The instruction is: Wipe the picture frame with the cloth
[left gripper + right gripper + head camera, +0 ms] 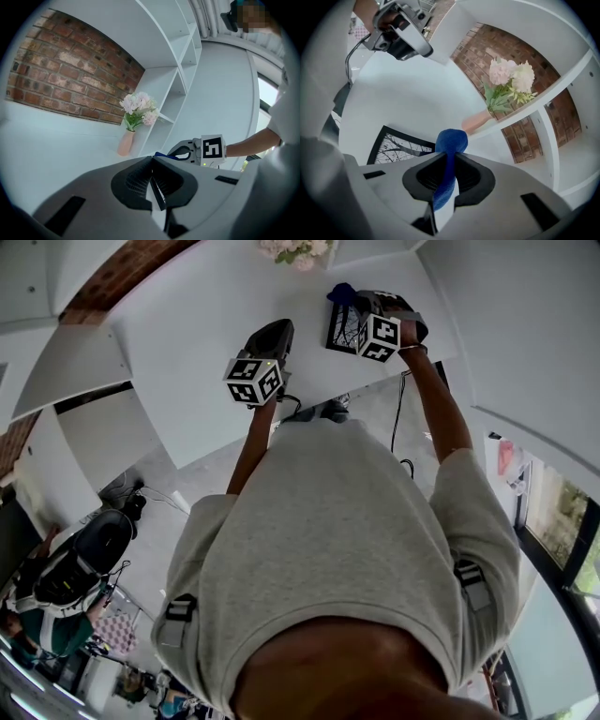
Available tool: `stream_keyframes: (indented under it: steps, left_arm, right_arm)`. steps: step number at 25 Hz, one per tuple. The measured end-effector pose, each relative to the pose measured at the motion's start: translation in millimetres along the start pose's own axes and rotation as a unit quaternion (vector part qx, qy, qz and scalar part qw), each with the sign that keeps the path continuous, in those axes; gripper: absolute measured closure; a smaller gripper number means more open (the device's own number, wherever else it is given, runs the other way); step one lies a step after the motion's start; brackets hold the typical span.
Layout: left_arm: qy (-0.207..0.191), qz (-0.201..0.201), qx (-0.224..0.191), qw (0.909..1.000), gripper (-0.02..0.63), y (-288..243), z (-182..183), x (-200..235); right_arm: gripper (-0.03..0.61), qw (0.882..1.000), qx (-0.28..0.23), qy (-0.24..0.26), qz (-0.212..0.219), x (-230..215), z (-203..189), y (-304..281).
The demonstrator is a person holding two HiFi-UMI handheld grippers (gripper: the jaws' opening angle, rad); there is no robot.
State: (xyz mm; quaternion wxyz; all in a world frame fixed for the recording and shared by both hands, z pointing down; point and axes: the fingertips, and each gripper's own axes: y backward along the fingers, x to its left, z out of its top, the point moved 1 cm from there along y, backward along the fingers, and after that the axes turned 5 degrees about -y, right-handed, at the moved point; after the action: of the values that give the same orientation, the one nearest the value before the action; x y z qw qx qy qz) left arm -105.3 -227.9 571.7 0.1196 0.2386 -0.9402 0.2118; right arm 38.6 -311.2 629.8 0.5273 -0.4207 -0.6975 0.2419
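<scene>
A black picture frame (396,145) with a print of bare branches lies on the white table (408,98), just left of and beyond my right gripper (447,161). That gripper is shut on a blue cloth (451,139), whose rolled end sticks out past the jaws near the frame's corner. In the head view the frame (341,329) lies under the right gripper (361,302), and the cloth (340,293) shows at its tip. My left gripper (152,164) is shut with nothing in it and hangs over bare table, left of the frame (279,332).
A pink vase (125,143) of pale flowers (511,75) stands at the back of the table by a white shelf unit (180,84), with a brick wall (70,70) behind. A black cable (401,418) hangs off the table's near edge.
</scene>
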Motion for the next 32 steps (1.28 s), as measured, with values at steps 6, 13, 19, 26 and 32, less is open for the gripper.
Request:
stream_keyframes:
  steps: [6, 13, 19, 26, 32]
  left_arm:
    - [0.003, 0.012, 0.005, 0.9999, 0.597, 9.5, -2.5, 11.4]
    - [0.009, 0.018, 0.011, 0.9997, 0.597, 15.2, -5.6, 23.0]
    - [0.010, 0.012, 0.015, 0.9998, 0.597, 11.5, -5.8, 26.0]
    - [0.006, -0.005, 0.018, 0.9998, 0.597, 4.0, -5.2, 17.0]
    - [0.005, -0.012, 0.017, 0.9998, 0.597, 0.4, -5.7, 12.8]
  right_arm:
    - [0.517, 1.000, 0.014, -0.019, 0.006, -11.9, 3.3, -33.5]
    - [0.517, 0.998, 0.030, -0.023, 0.041, 26.2, 2.7, -54.0]
    - [0.517, 0.999, 0.027, 0.010, 0.043, 51.6, 5.0, -44.0]
    - [0.517, 0.997, 0.009, 0.030, 0.066, 86.7, 16.1, -18.4]
    - [0.517, 0.996, -0.009, 0.034, 0.085, 119.5, 25.2, 0.8]
